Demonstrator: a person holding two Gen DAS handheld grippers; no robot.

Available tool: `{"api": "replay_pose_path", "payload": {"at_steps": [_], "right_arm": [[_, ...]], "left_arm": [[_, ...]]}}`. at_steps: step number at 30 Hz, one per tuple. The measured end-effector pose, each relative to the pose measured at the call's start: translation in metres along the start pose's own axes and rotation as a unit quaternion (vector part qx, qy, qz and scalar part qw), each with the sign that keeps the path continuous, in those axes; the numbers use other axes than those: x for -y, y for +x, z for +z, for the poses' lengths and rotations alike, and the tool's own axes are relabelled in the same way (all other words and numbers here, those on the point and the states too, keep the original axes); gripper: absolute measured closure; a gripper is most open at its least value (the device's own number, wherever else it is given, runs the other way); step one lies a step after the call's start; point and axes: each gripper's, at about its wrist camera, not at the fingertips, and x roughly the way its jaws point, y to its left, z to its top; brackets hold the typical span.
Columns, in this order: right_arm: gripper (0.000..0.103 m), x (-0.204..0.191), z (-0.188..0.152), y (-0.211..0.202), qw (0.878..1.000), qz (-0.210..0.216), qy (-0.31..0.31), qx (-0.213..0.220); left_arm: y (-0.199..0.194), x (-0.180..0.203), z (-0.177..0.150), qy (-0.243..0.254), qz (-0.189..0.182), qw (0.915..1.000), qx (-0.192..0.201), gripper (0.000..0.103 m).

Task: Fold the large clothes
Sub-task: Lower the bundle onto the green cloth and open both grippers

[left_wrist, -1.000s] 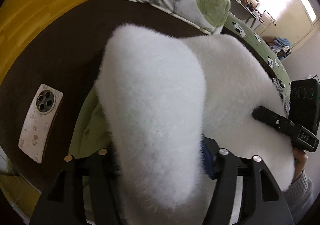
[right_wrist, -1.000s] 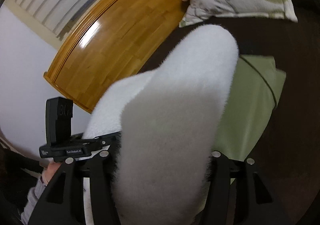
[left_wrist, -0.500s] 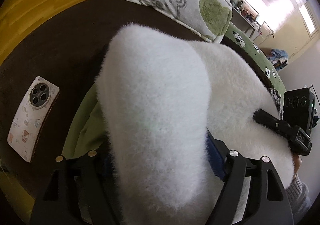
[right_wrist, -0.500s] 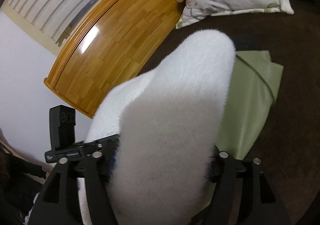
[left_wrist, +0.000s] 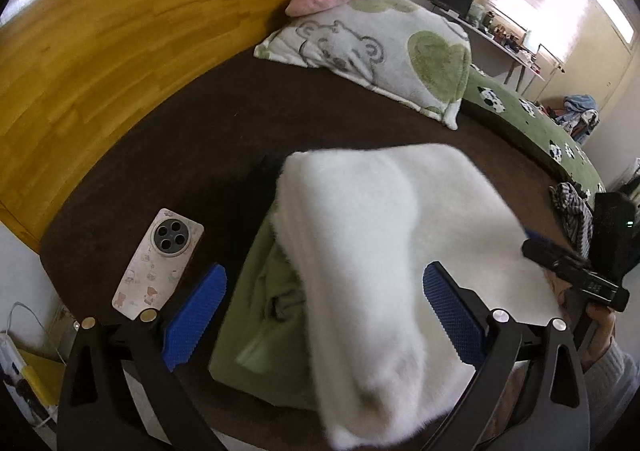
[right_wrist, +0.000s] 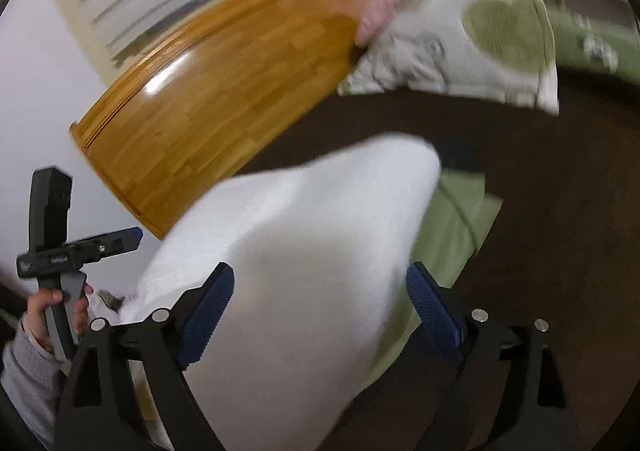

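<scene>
Both grippers have just been opening: left gripper [left_wrist: 324,315] and right gripper [right_wrist: 320,311] gape wide, pads clear of the white fleece [left_wrist: 384,235] between them, lying on the green garment [left_wrist: 260,315] near the bed's [left_wrist: 192,155] front edge. Soft, bulky, light — likely best pinched at corners.

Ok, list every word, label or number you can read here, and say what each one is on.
No text can be read for certain.
Right gripper: pale marking on its black body, too small to read.
Left gripper: pale lettering on its black body, too blurred to read.
Phone: small cartoon pictures on the case, no words visible.
Pillow: a bear drawing, no words.
</scene>
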Motion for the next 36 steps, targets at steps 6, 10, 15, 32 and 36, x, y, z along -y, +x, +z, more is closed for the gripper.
{"api": "replay_pose_path", "payload": {"at_steps": [6,10,15,32,36], "right_arm": [[0.016,-0.044,-0.012,-0.028,0.992,-0.049,-0.114,0.004],[0.017,-0.062,-0.025,-0.023,0.985,-0.068,-0.157,-0.002],[0.032,-0.058,-0.042,-0.013,0.989,-0.047,-0.139,-0.004],[0.032,-0.048,-0.077,0.009,0.991,-0.057,-0.121,0.011],[0.032,-0.045,-0.078,0.008,0.992,-0.052,-0.118,0.012]], "left_arm": [[-0.010,0.034,-0.011,0.000,-0.042,0.9990,0.014,0.007],[0.002,0.050,-0.019,0.002,-0.058,0.9983,0.011,0.007],[0.030,0.047,-0.032,-0.009,-0.054,0.9984,0.013,0.007],[0.079,0.018,-0.065,-0.021,-0.062,0.9978,0.005,0.005],[0.079,0.019,-0.066,-0.022,-0.062,0.9978,0.008,0.005]]}}
